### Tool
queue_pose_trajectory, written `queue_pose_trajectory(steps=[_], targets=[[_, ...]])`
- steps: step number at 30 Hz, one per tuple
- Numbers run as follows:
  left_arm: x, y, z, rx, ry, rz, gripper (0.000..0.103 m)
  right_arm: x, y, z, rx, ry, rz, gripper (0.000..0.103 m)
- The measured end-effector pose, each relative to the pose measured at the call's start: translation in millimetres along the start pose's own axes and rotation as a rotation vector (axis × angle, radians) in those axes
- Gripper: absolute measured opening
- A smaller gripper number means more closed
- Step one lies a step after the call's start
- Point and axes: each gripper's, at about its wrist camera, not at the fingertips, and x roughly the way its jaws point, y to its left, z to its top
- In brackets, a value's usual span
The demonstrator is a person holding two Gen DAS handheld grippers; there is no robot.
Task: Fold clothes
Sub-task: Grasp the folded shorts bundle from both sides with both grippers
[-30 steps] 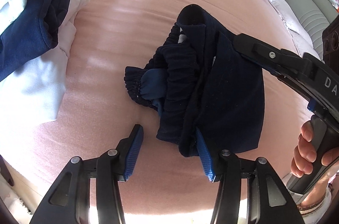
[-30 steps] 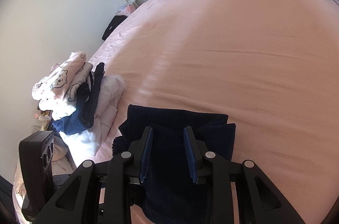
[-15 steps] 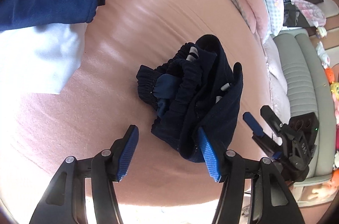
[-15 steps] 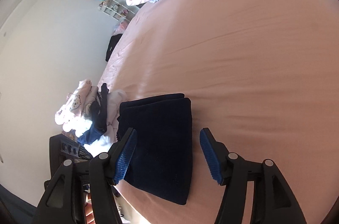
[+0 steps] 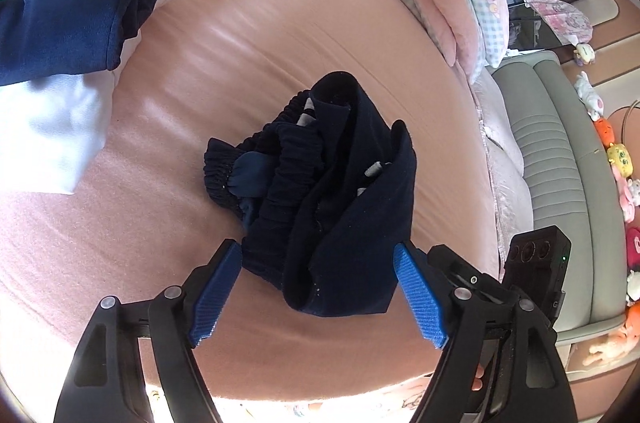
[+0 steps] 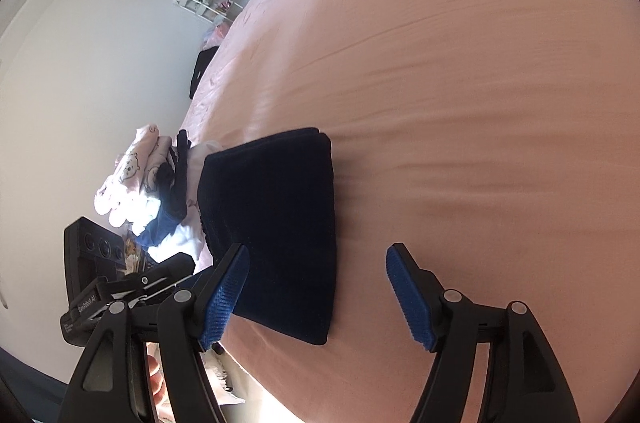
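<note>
Both tongs are opening, gripping nothing: left gripper [image 5: 318, 297] straddling the shorts [image 5: 320, 191]; right gripper [image 6: 316, 297], shorts at eleven o'clock.

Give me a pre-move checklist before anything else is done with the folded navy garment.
1. Left gripper clear of cloth: not ok, jaws opening but the navy garment lies between the pads.
2. Right gripper released: ok, jaws opening, pads off the fabric.
3. Top fold flat: ok in the right wrist view.
4. Waistband end tidy: not ok, elastic bunches out.
5. Clothes pile apart from garment: cannot tell.
6. Pink bedsheet beside it bare: ok.
</note>
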Motion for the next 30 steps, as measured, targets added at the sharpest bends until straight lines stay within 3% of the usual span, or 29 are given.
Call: queue_pose_trajectory(steps=[6,10,17,21,27,30], targets=[[-12,13,-14,-0.029,0.012,-0.015,0.078,18,7,-4,-0.010,0.030,0.011,0.071],[-11,16,-17,-0.059,0.025,-0.016,0.078,31,2,-1,0.059,0.036,0.095,0.071],[-10,19,4,-0.079,-0.037,-0.063,0.078,44,-10,10,0.201,-0.005,0.183,0.071],[-3,24,13,-0.088,-0.027,-0.140,0.078,47,-6,13,0.195,-0.012,0.163,0.071],[-2,16,14,-0.067,-0.047,-0.167,0.080,55,4,16,0.148,-0.025,0.124,0.073],[-22,34,4,-0.063,-0.041,-0.192,0.081,56,5,17,0.154,-0.029,0.119,0.073]])
